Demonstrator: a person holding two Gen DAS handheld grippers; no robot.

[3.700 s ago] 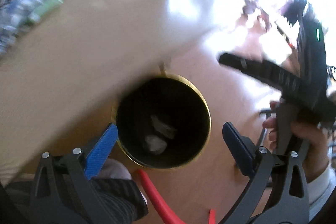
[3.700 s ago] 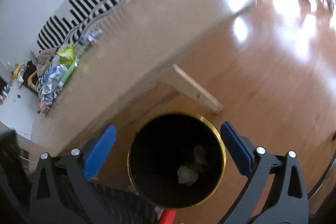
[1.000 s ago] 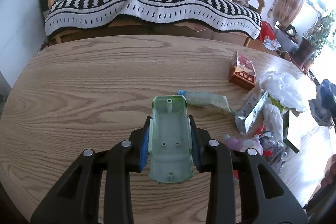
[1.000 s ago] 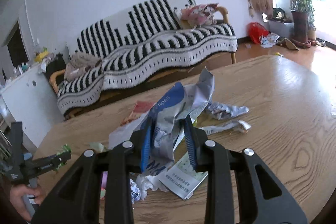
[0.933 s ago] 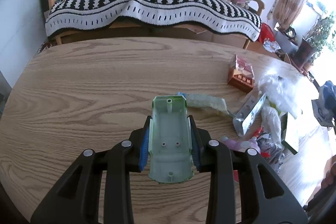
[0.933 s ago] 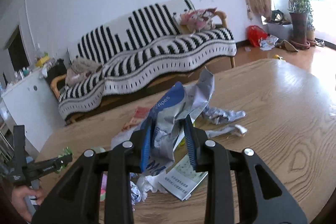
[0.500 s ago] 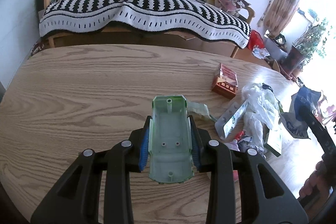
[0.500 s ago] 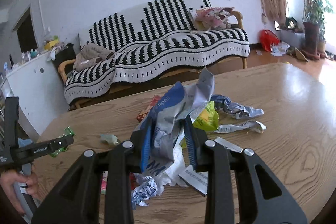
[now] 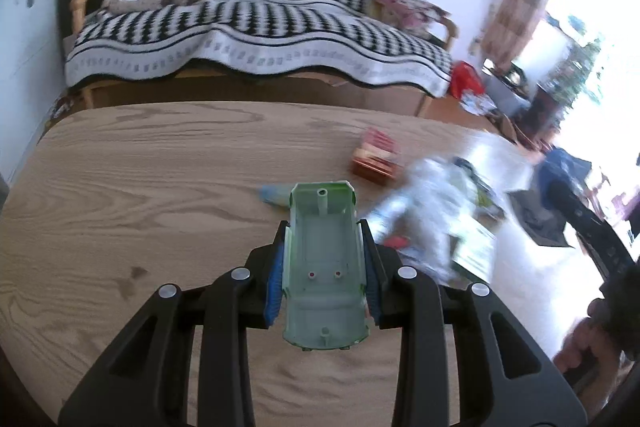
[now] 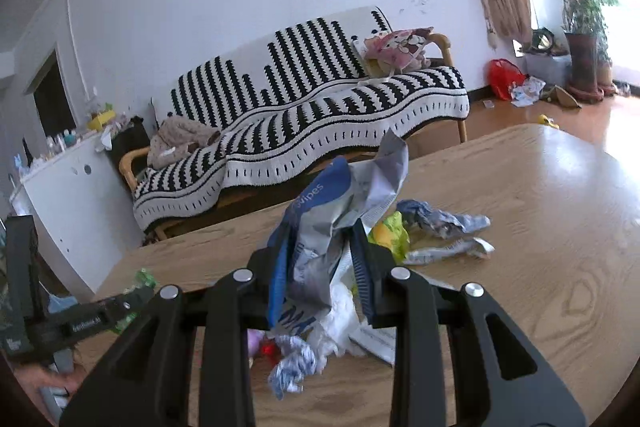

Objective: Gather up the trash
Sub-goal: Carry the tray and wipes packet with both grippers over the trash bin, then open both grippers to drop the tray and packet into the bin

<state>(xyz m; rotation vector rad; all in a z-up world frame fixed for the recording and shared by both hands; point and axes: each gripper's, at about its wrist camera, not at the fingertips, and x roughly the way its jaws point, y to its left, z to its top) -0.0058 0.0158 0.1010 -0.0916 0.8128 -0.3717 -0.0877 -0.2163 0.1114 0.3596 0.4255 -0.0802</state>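
My left gripper (image 9: 325, 227) is shut on a pale green plastic shell (image 9: 324, 267), held above the wooden table (image 9: 140, 195). My right gripper (image 10: 322, 231) is shut on a crumpled blue and white wipes packet (image 10: 344, 203), lifted over a heap of trash (image 10: 320, 339). In the left wrist view that heap (image 9: 432, 219) lies blurred to the right, with the right gripper's black body (image 9: 588, 223) and a hand (image 9: 580, 347) beyond it. The left gripper (image 10: 138, 289) with its green piece shows at the far left of the right wrist view.
A red box (image 9: 376, 159) and a bluish wrapper (image 9: 274, 194) lie on the table. A yellow-green wrapper (image 10: 390, 233), crumpled foil (image 10: 440, 219) and paper scraps (image 10: 288, 367) sit on the table. A striped sofa (image 10: 320, 115) stands behind; floor and a plant (image 10: 580, 27) lie right.
Both grippers have risen and drawn back from the table with their loads still held. The trash heap has slid lower and rightward in the left wrist view.
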